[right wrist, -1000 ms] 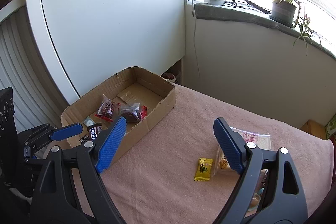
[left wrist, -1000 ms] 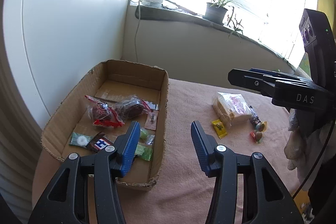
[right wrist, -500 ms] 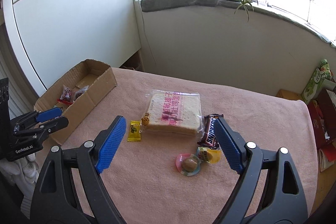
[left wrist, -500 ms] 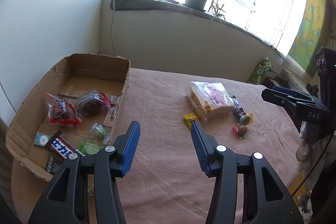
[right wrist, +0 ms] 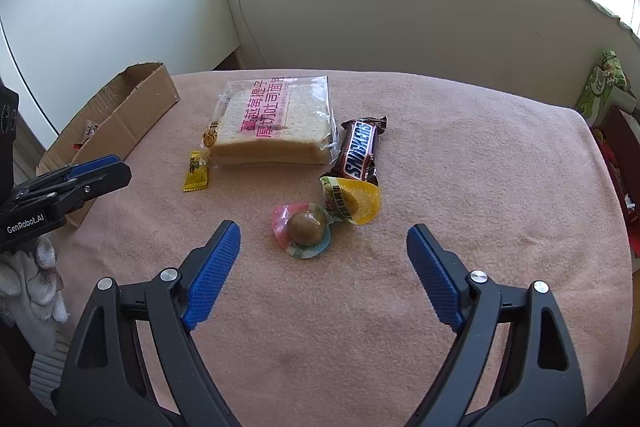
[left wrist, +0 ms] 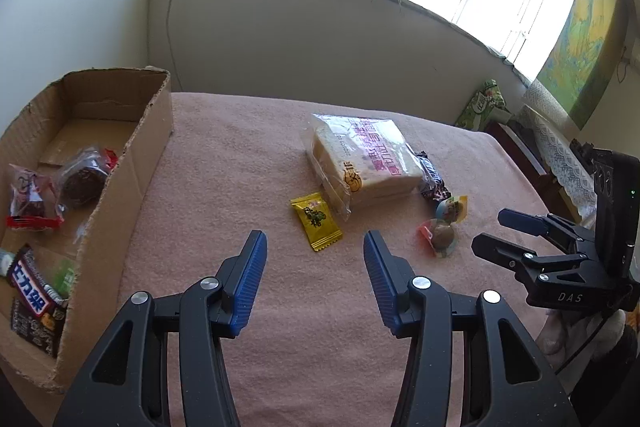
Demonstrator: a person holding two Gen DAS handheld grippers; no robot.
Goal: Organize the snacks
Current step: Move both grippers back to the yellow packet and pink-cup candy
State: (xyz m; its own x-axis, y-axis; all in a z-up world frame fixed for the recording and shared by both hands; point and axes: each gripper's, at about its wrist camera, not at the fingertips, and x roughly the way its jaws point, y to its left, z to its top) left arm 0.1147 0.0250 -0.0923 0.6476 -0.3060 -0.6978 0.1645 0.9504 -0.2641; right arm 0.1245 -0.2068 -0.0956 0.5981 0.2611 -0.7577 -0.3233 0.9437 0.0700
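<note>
Left wrist view: the left hand-held gripper, jaws parted and empty, hovers over the pink-covered desk near a yellow candy packet; the cardboard box at left holds wrapped snacks. "DAS" marks the right hand-held gripper.

Right wrist view: its jaws gape wide, empty, near a round jelly cup, below a Snickers bar and bagged bread with pink Chinese lettering. "GenRobot.AI" marks the other tool.

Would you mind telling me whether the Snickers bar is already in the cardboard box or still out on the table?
Out: the Snickers bar lies on the pink cloth beside the bread pack, away from the cardboard box.
</note>
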